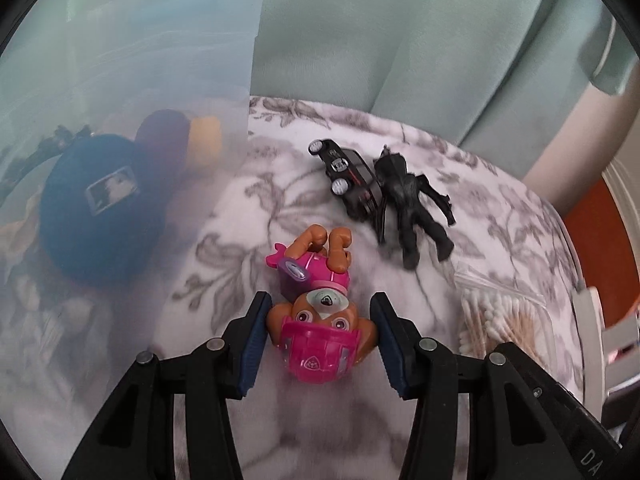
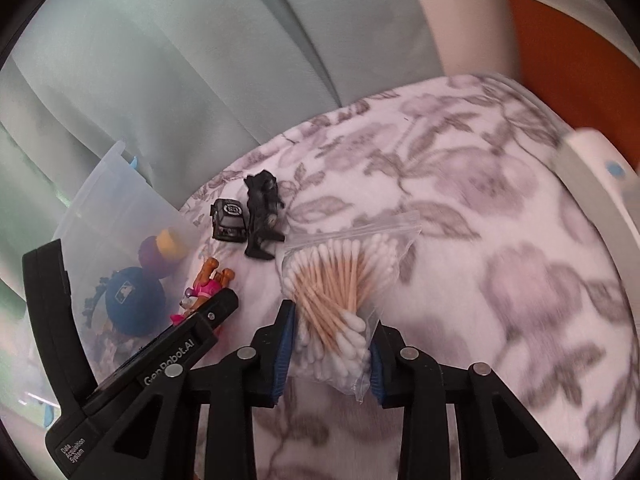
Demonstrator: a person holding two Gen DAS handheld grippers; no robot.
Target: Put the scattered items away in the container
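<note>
A pink and brown pup toy (image 1: 316, 328) lies head-first between my left gripper's (image 1: 320, 298) blue pads, which are shut on its head. In the right wrist view one left finger (image 2: 218, 308) covers part of that toy (image 2: 206, 286). My right gripper (image 2: 333, 316) is shut on a clear zip bag of cotton swabs (image 2: 340, 276), also visible as the bag (image 1: 496, 316) at the right of the left wrist view. A black toy car (image 1: 348, 172) (image 2: 229, 220) and a black figure (image 1: 412, 208) (image 2: 262, 216) lie side by side on the blanket. The translucent container (image 1: 120, 80) (image 2: 108, 208) stands to the left.
Through the container's wall I see a blue ball (image 1: 100, 208) and a purple and yellow object (image 1: 172, 144). Everything rests on a grey floral blanket (image 2: 460, 200). Pale green cushions (image 2: 180, 60) rise behind. An orange surface (image 2: 568, 60) and a white frame (image 2: 600, 184) lie right.
</note>
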